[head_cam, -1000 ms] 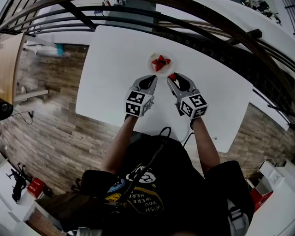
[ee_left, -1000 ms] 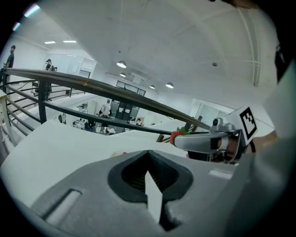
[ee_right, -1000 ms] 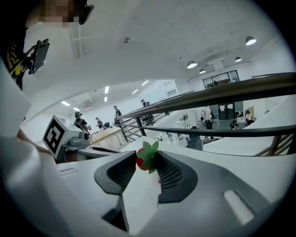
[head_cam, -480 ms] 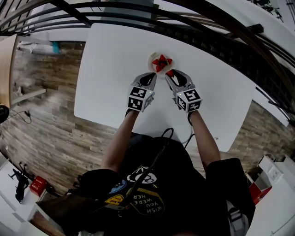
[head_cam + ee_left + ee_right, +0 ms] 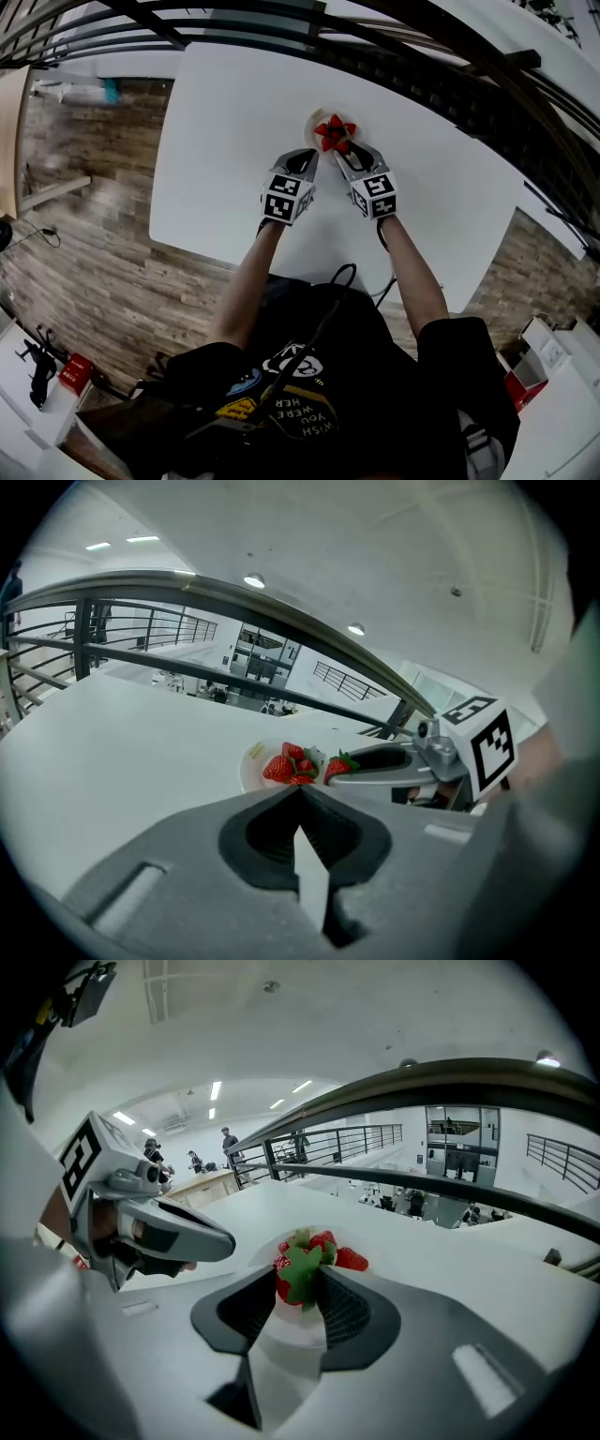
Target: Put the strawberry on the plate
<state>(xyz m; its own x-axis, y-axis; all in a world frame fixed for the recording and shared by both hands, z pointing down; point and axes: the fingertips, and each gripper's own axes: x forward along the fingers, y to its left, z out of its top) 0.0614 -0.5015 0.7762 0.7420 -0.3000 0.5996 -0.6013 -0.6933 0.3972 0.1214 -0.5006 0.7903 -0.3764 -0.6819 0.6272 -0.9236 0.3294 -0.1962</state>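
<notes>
Right gripper view: right tool [image 5: 299,1275] clamps strawberry [image 5: 289,1284] beside plate [image 5: 250,766].

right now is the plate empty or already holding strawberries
Not empty: several strawberries lie on the plate; the right gripper holds another strawberry.

One table [image 5: 234,112], one plate [image 5: 251,764], about four strawberries [image 5: 279,768], a left tool [image 5: 307,155] and a right tool [image 5: 344,152]

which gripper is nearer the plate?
Right. The right gripper holds a red strawberry at the near rim of the small white plate; the left gripper, shut, sits short of it.
</notes>
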